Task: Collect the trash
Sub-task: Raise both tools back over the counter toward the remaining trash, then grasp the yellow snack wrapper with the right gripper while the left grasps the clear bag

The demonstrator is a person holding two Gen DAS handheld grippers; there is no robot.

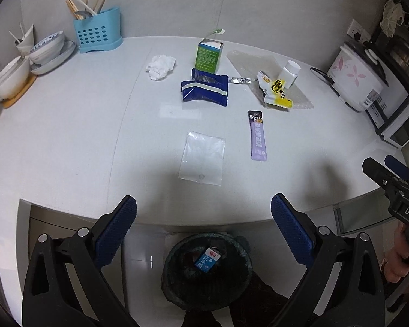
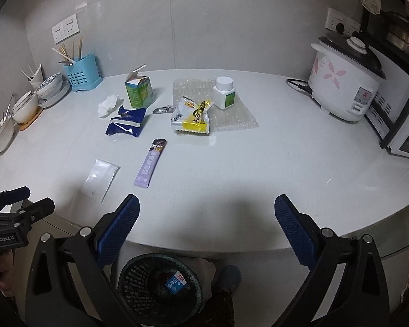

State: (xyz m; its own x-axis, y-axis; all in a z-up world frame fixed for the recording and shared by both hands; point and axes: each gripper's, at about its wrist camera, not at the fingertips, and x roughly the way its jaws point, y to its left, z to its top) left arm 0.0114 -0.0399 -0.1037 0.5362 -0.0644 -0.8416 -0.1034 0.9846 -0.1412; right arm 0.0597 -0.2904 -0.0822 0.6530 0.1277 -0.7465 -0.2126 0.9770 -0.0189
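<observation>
Where visible: bottle label (image 2: 229, 97), right-wrist only.

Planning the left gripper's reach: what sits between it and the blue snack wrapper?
In the left wrist view, only the clear plastic bag lies between the left gripper and blue snack wrapper.

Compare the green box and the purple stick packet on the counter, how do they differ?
The green box stands upright with its top flap open; the purple stick packet lies flat. The box is a blocky carton, the packet a long thin strip. The box sits far back near the crumpled tissue, the packet nearer the counter's front edge. Both lie untouched.
</observation>
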